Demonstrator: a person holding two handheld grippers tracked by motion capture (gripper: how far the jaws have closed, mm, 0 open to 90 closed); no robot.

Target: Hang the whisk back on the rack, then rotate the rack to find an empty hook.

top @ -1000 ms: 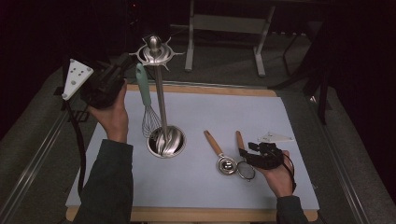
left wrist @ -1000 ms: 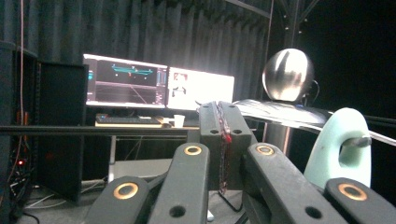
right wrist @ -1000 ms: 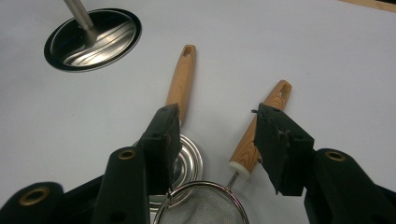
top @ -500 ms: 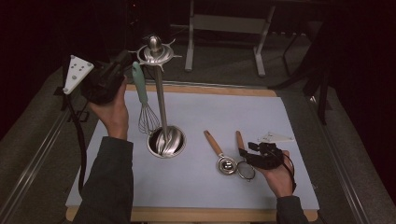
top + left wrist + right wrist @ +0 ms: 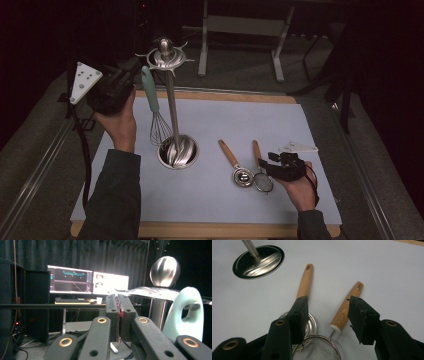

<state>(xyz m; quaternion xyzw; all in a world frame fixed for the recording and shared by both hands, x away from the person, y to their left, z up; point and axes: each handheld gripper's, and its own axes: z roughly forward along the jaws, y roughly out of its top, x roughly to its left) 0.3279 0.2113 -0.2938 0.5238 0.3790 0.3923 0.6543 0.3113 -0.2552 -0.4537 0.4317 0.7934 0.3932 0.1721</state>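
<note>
A steel utensil stand (image 5: pixel 173 112) rises from a round base (image 5: pixel 258 261) on the mat, with a ball top (image 5: pixel 165 271). A whisk with a mint handle (image 5: pixel 149 95) hangs from one of its hooks (image 5: pixel 185 315). My left gripper (image 5: pixel 135 66) is held high just left of that handle. Its jaws (image 5: pixel 119 315) have just begun to part, but the pads still look together with nothing between them. My right gripper (image 5: pixel 266 167) stands open low over the mat (image 5: pixel 328 302). Under it lie a wooden-handled strainer (image 5: pixel 347 307) and a wooden-handled metal scoop (image 5: pixel 304 282).
A pale blue mat (image 5: pixel 240 120) covers a wooden table (image 5: pixel 215 96). A metal frame (image 5: pixel 240 25) stands in the dark behind the table. Lit monitors (image 5: pixel 87 280) show far off in the left gripper view.
</note>
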